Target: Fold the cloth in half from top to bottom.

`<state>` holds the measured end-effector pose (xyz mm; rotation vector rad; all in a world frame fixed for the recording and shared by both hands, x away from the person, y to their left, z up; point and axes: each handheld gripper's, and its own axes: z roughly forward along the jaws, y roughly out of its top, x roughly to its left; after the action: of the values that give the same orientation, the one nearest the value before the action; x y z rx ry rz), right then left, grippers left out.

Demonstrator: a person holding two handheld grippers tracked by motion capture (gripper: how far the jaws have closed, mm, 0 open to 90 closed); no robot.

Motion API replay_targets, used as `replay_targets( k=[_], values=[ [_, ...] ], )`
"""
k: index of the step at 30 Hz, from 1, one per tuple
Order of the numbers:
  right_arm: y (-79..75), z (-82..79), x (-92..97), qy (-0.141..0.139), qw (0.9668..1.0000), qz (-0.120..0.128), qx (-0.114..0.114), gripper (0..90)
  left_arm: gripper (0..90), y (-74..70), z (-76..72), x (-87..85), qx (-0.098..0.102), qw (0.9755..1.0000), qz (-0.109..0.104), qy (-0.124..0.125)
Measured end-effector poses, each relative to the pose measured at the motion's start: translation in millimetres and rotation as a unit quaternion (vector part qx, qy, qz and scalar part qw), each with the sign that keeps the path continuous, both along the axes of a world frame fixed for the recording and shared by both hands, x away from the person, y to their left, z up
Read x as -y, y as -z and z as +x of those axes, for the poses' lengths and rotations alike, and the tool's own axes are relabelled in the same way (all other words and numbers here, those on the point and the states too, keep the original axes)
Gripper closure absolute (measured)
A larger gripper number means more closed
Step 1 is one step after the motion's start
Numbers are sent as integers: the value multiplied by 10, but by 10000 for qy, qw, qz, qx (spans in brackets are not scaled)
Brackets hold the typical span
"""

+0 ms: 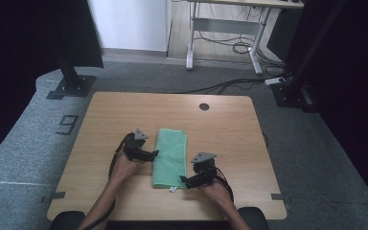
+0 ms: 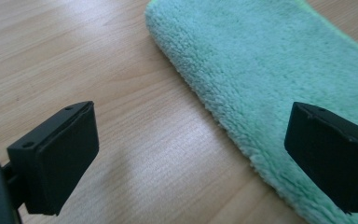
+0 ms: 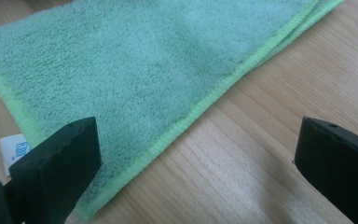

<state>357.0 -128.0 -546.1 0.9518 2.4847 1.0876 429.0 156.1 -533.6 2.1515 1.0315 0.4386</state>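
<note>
I see one green cloth (image 1: 170, 157) lying flat near the middle of the tabletop (image 1: 220, 139), folded into a long rectangle that runs away from me. Its pile is fluffy and mint-coloured, with a brighter green stitched hem (image 3: 200, 105) along the open edges and a small white label (image 3: 15, 147) sticking out at the near corner. In the left gripper view the side facing me is a soft rounded fold, with no hem on it.

My left gripper (image 1: 154, 154) sits at the cloth's left edge, about halfway along, its jaws wide apart — one over bare wood, the other over the pile. My right gripper (image 1: 184, 181) is at the near right corner, jaws likewise spread wide, one above the cloth by the label and the other over the wood beside the hem. Neither is clamped on anything; I can't tell whether the jaw tips touch the fabric.

The tabletop is light wood grain with rounded corners and one dark round cable hole (image 1: 204, 106) near its far edge. It stands on grey carpet (image 1: 24, 143) marked with a dark "9" (image 1: 67, 124). Two black stands (image 1: 72, 79) flank the far corners, and beyond them a white-legged desk (image 1: 225, 33) has cables (image 1: 235, 47) trailing on the floor.

Count: one cloth, two grippers, two hands, two stands.
</note>
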Motion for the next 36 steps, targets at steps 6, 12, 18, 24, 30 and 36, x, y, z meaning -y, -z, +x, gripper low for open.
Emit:
replay_targets(
  k=[6,12,18,24,30,36],
  values=[
    [61,28,-54,-10,9998,-197,24,16,23,125,45,53,-88,9993,350,-20],
    [65,-9,-47,25,9998,-173,-15,37,28,126,16,50,-61,9993,358,-13],
    [65,-67,-31,-3,9998,-151,-90,42,30,136,-58,54,-89,9995,289,34],
    [57,-166,-17,-75,9997,-193,-123,41,32,146,-172,33,-152,9996,204,107],
    [53,-291,-21,-78,9997,-204,-148,42,32,137,-292,20,-202,9992,247,223],
    [49,-396,-37,-195,9994,-228,-175,41,33,151,-393,-1,-218,9994,158,207]
  ],
)
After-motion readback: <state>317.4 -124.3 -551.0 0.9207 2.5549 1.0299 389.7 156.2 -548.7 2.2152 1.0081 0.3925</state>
